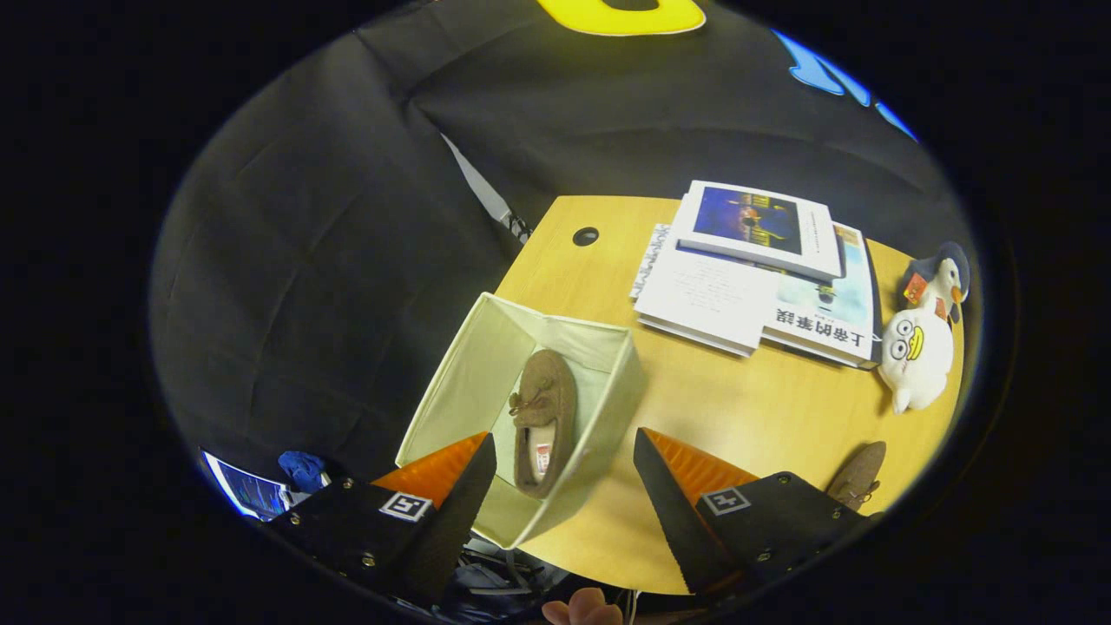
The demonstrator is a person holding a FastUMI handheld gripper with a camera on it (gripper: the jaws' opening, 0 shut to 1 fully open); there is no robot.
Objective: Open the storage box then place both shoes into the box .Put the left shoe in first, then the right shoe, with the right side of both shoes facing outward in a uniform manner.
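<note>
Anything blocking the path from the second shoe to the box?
Nothing visible. The second shoe lies on bare table beside the open claw; the box is open, with one shoe already inside.

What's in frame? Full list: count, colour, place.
box: 1, cream, open, at table's near corner, just ahead of the gripper.
shoe in box: 1, brown, bow on top.
second shoe: 1, brown, on table beside one finger.
books: a stack, white and blue covers, beyond the box.
plush toys: 2, white duck, dark penguin behind, beside the books.
table: 1, light wood, cable hole.
gripper: 1, jaws open, holding nothing, above the box's near edge.
</note>
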